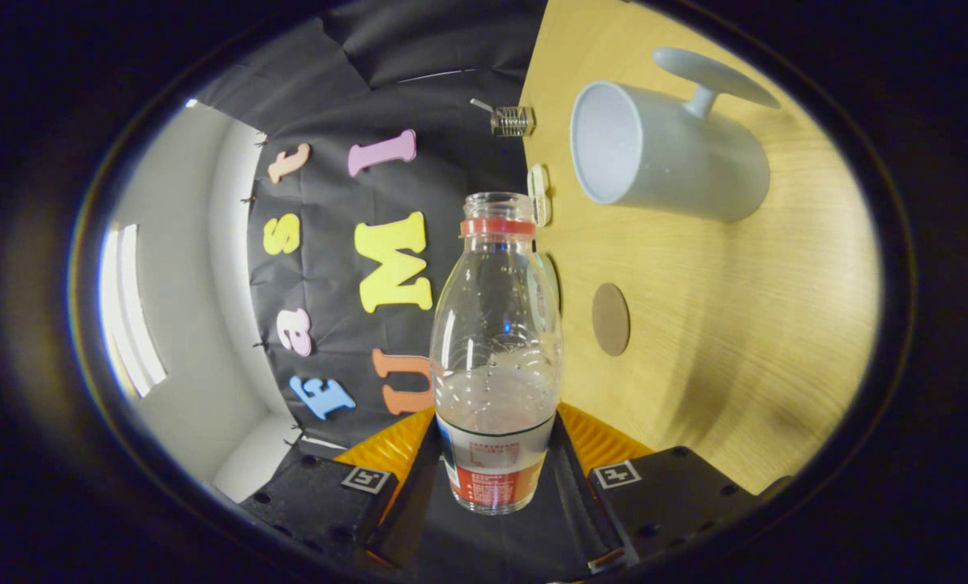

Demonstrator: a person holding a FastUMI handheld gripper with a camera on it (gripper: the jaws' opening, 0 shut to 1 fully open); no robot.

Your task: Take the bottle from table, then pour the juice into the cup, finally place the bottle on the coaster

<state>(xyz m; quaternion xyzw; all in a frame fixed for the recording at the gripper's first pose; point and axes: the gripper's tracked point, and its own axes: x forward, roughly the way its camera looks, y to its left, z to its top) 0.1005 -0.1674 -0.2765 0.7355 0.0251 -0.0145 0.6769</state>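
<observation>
My gripper (pixel 496 454) is shut on the lower, labelled part of a clear plastic bottle (pixel 496 324), one finger on each side. The bottle has a red ring at its neck and no cap on its mouth. Clear liquid fills about the lowest third, near the base. The view is rolled sideways, so the wooden table (pixel 735 349) runs along the right of the bottle. A white cup (pixel 670 154) with a handle stands on it, beyond and right of the bottle's mouth, its opening empty as far as I see. A round brown coaster (pixel 611 319) lies flat just right of the bottle's body.
A small white piece (pixel 539 195) sits at the table's edge beside the bottle's neck. A little metal spring-like part (pixel 512 120) lies at the same edge farther off. The booth's black cloth wall (pixel 451 97) hangs behind, with a pale room wall (pixel 191 324) beyond it.
</observation>
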